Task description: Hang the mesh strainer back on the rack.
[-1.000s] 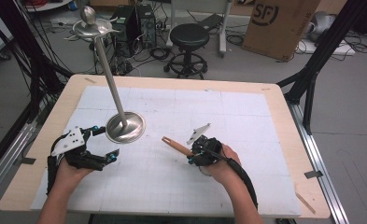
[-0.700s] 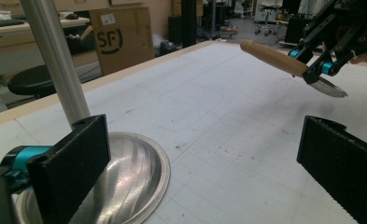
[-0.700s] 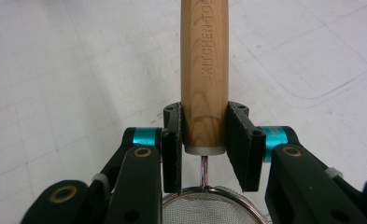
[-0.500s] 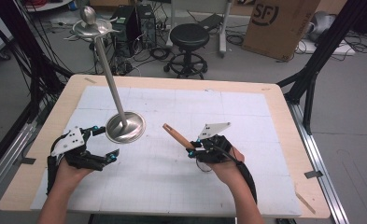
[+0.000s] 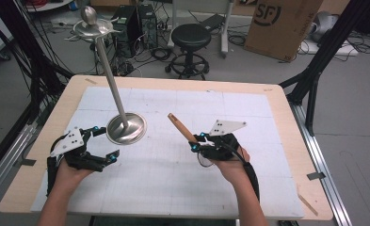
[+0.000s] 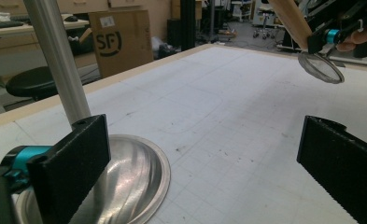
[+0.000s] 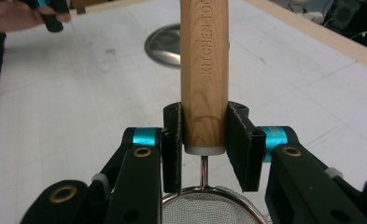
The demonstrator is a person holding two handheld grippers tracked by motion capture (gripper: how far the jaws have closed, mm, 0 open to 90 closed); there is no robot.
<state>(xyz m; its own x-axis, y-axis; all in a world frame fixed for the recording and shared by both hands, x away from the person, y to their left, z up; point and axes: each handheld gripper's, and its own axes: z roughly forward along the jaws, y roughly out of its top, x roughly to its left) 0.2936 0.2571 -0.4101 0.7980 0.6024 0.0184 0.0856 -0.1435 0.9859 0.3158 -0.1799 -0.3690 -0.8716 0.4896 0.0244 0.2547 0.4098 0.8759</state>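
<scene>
Strainer [image 7: 204, 205]: a small wire-mesh sieve on a wooden handle [image 5: 181, 127], lifted off the desk [image 5: 277, 108] at 3 o'clock of the steel stand [image 5: 126, 128].
Right gripper [image 7: 203, 144]: fingers pinched on the handle's lower end, beside the mesh.
Left gripper [image 5: 100, 146]: fingers spread, nothing held.
Handling: judged light; stiff handle, easily dented mesh.
Hold: best taken by the wood.

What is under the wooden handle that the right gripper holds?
Below the wooden handle, a thin metal stem leads to a round mesh sieve. The right gripper covers the sieve's lower part, so its full shape cannot be seen.
</scene>
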